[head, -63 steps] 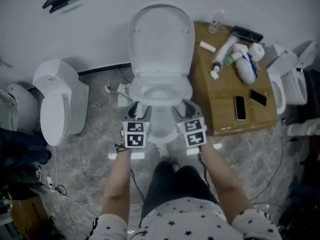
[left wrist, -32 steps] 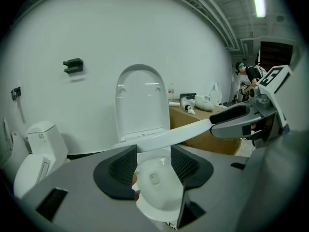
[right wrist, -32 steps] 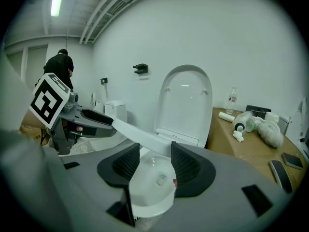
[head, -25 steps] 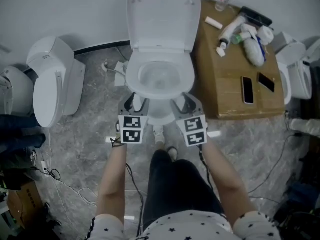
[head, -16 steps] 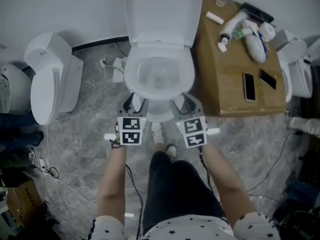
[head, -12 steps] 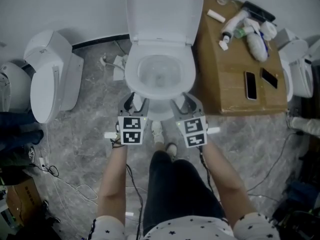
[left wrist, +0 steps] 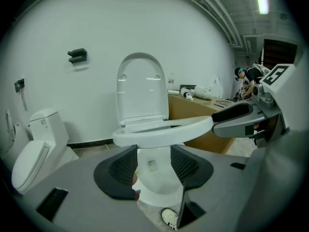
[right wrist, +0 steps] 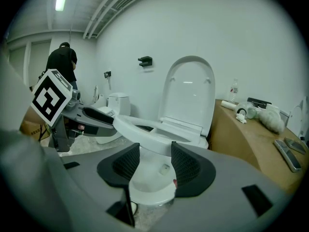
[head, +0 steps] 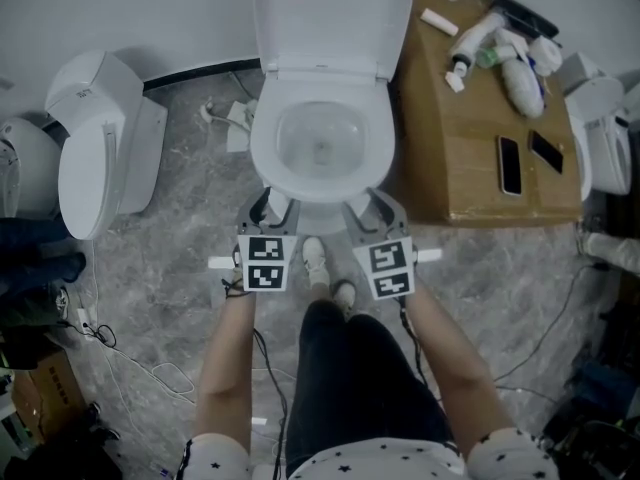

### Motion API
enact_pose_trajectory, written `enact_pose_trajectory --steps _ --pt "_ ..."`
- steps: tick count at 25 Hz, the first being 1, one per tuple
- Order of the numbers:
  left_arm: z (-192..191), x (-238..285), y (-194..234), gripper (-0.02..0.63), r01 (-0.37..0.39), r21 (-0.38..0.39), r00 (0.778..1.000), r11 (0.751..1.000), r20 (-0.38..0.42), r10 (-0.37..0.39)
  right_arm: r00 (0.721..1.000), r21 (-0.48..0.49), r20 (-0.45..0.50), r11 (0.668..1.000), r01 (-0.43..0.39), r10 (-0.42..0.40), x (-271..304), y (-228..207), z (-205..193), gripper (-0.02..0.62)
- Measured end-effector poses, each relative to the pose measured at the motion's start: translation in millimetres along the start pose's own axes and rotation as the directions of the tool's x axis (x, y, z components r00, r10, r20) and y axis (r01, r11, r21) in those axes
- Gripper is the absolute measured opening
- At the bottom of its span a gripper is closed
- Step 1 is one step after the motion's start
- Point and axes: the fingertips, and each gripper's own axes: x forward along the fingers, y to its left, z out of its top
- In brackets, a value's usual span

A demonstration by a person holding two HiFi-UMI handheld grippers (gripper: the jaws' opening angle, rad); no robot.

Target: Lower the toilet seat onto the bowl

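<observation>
Left tongs [head: 272,208] are spread wide with nothing between the jaws. In the left gripper view the gap shows only the toilet's pedestal, well beyond. Right tongs [head: 368,208], same story: open and empty. In the head view both hang low at centre frame, one either side of the front of the white ceramic toilet bowl [head: 320,143], close to its front edge and touching nothing.

Up from there, at top centre, is the white oval plastic toilet seat [head: 330,13]. It stands upright on its hinge, back against the pale wall [head: 150,18]. A flat white ring lies over the bowl. I can't tell whether that is a separate ring or just the rim.

To the right of the toilet is the brown wooden worktop [head: 450,168], carrying two dark flat phones [head: 508,165] and a heap of white bottles and tubes [head: 510,58] at the upper right. At far left a spare white toilet [head: 100,148] sits on the grey marbled floor [head: 180,268].

So my read is that this is the approach, and the lowering itself hasn't begun. The next move calls for one set of tongs to rise past the rim to the upright seat's top edge and catch it. Then it has to tip the seat forward off the wall and ease it down about the hinge. A controlled descent is the tricky part, since a seat let go early would likely slam.
</observation>
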Motion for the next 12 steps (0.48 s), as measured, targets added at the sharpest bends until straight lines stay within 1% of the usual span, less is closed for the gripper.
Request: enact_pose_trajectory --steps 12 --pt "-39 7 -6 0.216 0.008 -0.015 0.999 1.0 -0.05 -0.009 0.999 0.024 -0.036 1.0 -0.007 0.007 5 11 -32 0.193"
